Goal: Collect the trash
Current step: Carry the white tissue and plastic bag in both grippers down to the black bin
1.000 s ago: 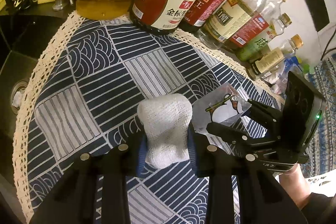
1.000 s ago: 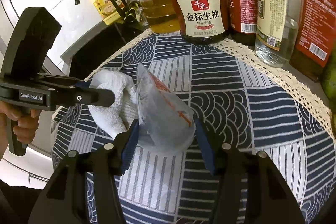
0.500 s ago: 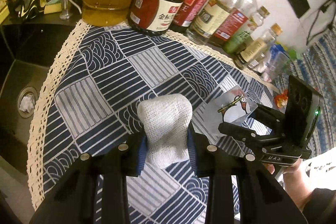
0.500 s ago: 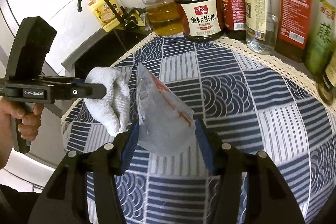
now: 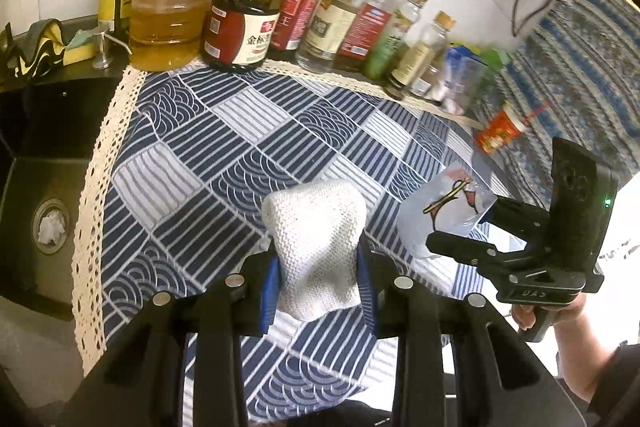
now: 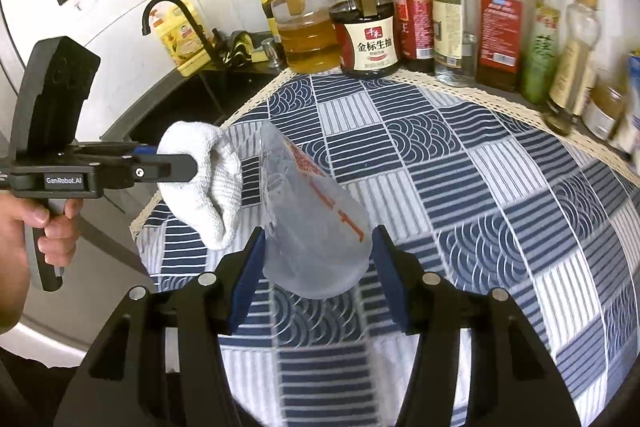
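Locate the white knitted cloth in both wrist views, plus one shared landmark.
Left wrist: white knitted cloth at bottom centre, clamped between the left gripper pads.
Right wrist: the cloth sits left of centre, at the tip of that gripper, beside the clear plastic bag.
Shared landmark: dark soy sauce jug, back of the counter.

Looking soft and bumpy: white knitted cloth. Looking thin, see-through and shiny: crinkly plastic bag. Looking flat and woven with lacy edges: blue cloth table cover. Shining like glass: bottles. Looking matt black plastic: gripper fingers.
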{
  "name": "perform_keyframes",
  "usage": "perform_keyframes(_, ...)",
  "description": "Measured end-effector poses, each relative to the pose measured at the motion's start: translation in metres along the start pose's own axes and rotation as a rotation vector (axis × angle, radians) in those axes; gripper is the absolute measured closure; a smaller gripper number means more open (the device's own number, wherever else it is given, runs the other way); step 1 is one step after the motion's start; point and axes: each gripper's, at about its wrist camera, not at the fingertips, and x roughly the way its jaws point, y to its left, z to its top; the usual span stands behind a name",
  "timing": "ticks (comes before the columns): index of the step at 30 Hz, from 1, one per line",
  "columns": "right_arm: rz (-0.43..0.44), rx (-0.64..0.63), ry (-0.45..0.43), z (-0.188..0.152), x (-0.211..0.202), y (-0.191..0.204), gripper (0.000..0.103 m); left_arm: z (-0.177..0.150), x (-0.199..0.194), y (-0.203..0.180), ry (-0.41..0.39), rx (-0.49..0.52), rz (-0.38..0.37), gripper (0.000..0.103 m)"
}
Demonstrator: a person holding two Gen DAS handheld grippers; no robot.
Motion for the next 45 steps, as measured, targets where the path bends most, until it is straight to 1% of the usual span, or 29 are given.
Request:
perform_keyframes(9,-0.093,0.095,-0.010,-0.039,-0.015,0.059,0.049,-0.039,-0.037,0.008,-0.008,0.099,-0.070,0.072)
perform_keyframes(13,-0.133,0.118,-0.010,-0.053,-0.021,0.088,0.049,-0.054,-0.052,0.016,-0.008,0.117,-0.103,0.072)
perform_keyframes(17,-0.165,0.137,-0.026,-0.067,-0.030,0.117,0.049,-0.073,-0.072,0.017,-0.012,0.151,-0.139,0.072)
perform_keyframes(23,-0.222,0.183,-0.062,-0.094,-0.051,0.152,0.049,-0.097,-0.091,0.017,0.009,0.186,-0.177,0.072)
perform_keyframes(28,-0.223,0.231,-0.063,-0.120,-0.058,0.175,0.049,-0.118,-0.099,0.014,0.034,0.206,-0.195,0.072)
perform_keyframes(32,-0.186,0.273,-0.052,-0.140,-0.048,0.190,0.049,-0.136,-0.103,0.015,0.053,0.212,-0.188,0.072)
perform_keyframes(35,-0.155,0.290,-0.028,-0.150,-0.040,0.200,0.049,-0.153,-0.099,0.019,0.088,0.198,-0.181,0.072)
perform_keyframes(39,-0.146,0.284,-0.010,-0.160,-0.037,0.205,0.049,-0.167,-0.096,0.024,0.106,0.178,-0.181,0.072)
perform_keyframes(45,-0.113,0.300,0.033,-0.177,-0.021,0.200,0.049,-0.187,-0.083,0.033,0.154,0.131,-0.159,0.072)
